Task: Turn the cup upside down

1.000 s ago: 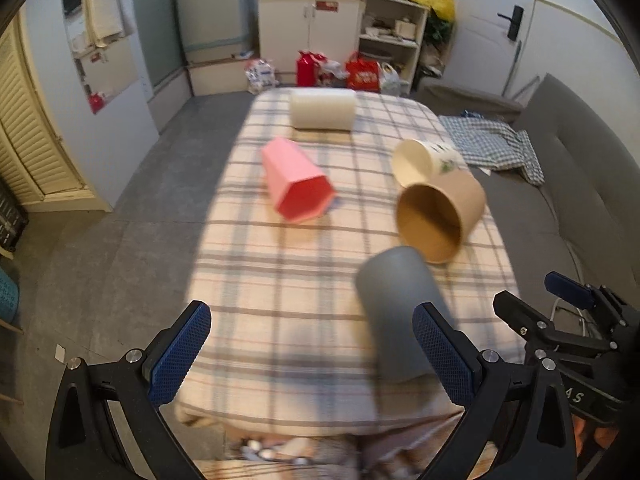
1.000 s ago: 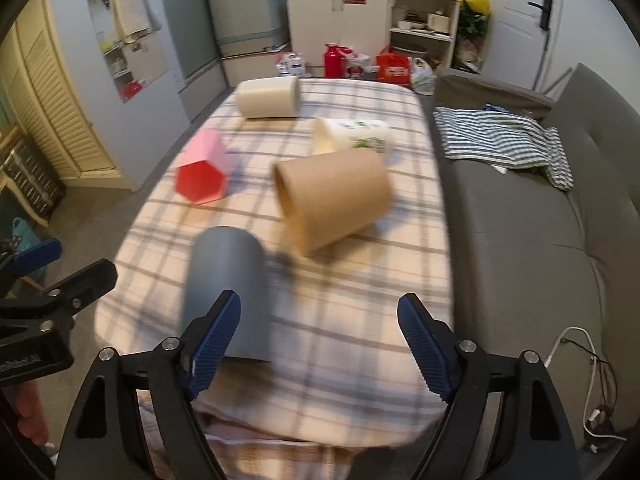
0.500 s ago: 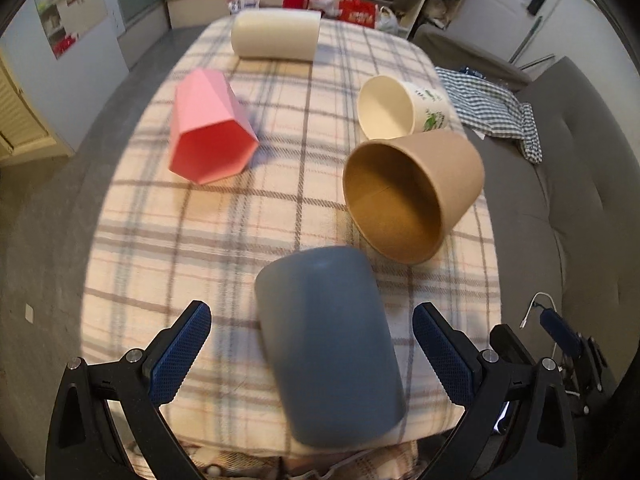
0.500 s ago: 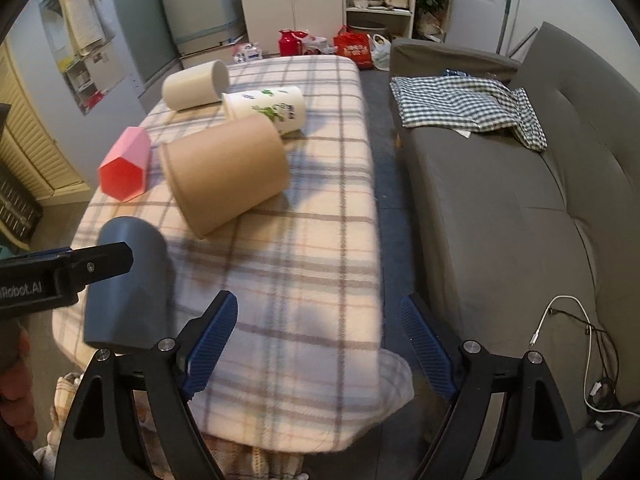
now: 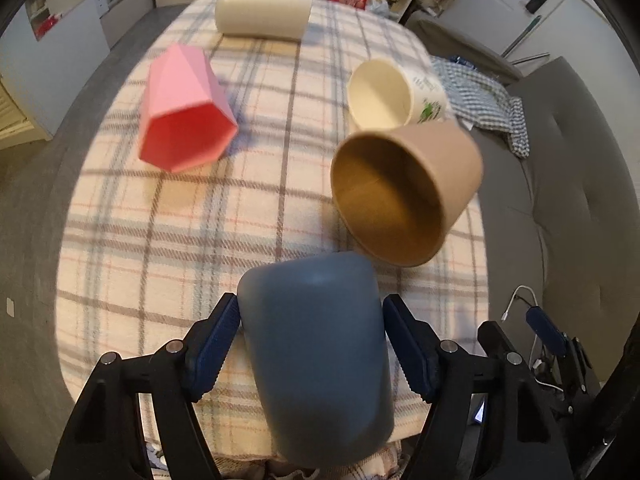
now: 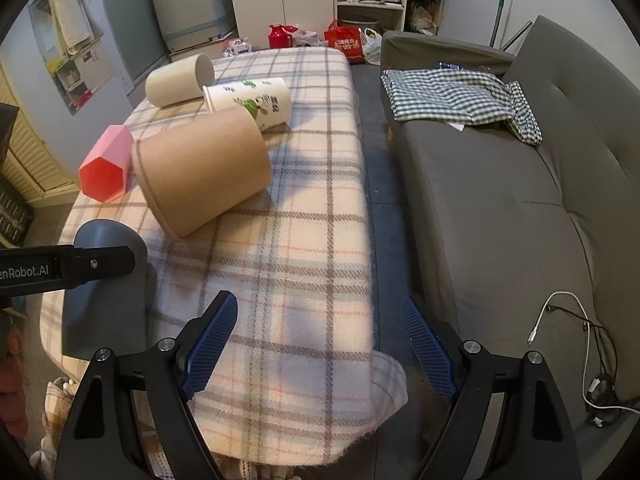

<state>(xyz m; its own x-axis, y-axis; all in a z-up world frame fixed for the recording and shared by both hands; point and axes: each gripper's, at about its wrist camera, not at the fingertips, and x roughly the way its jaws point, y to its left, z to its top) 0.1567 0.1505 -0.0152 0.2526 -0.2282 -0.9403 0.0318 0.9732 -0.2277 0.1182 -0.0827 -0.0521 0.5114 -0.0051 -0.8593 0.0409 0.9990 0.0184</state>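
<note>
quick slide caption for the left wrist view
Left tongs close on the grey-blue cup lying on its side, its closed base toward the brown cup.

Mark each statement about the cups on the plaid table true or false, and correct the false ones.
1. The blue cup lies on its side between the left hand-held gripper's fingers. True.
2. The right hand-held gripper holds the brown cup. False: it is open and holds nothing.
3. The pink cup stands upright. False: it lies on its side.
4. The brown cup's opening faces the left camera. True.
5. A checked cloth lies on the sofa. True.
</note>
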